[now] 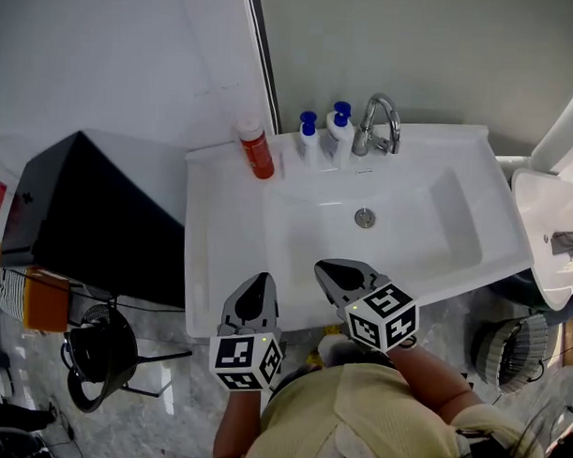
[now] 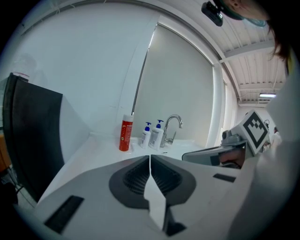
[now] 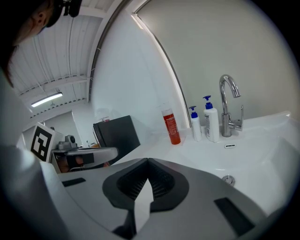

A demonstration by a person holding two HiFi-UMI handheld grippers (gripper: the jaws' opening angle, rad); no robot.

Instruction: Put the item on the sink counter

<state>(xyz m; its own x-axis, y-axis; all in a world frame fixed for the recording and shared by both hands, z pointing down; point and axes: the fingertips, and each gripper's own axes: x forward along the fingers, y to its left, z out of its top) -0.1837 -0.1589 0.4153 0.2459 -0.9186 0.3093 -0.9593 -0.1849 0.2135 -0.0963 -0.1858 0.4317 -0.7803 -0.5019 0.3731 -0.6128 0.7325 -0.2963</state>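
A red bottle (image 1: 256,149) with a white cap stands upright at the back left of the white sink counter (image 1: 206,239), also in the left gripper view (image 2: 125,133) and the right gripper view (image 3: 171,126). My left gripper (image 1: 259,281) hovers over the counter's front edge, jaws shut with nothing between them (image 2: 150,157). Beside it, my right gripper (image 1: 324,269) is over the basin's front rim, likewise shut and empty (image 3: 147,161). Both grippers are well short of the red bottle.
Two white pump bottles (image 1: 308,138) with blue tops stand next to the chrome tap (image 1: 379,123) at the back. The basin drain (image 1: 365,217) lies in the middle. A black cabinet (image 1: 90,216) stands left of the counter, another white basin (image 1: 540,232) at the right.
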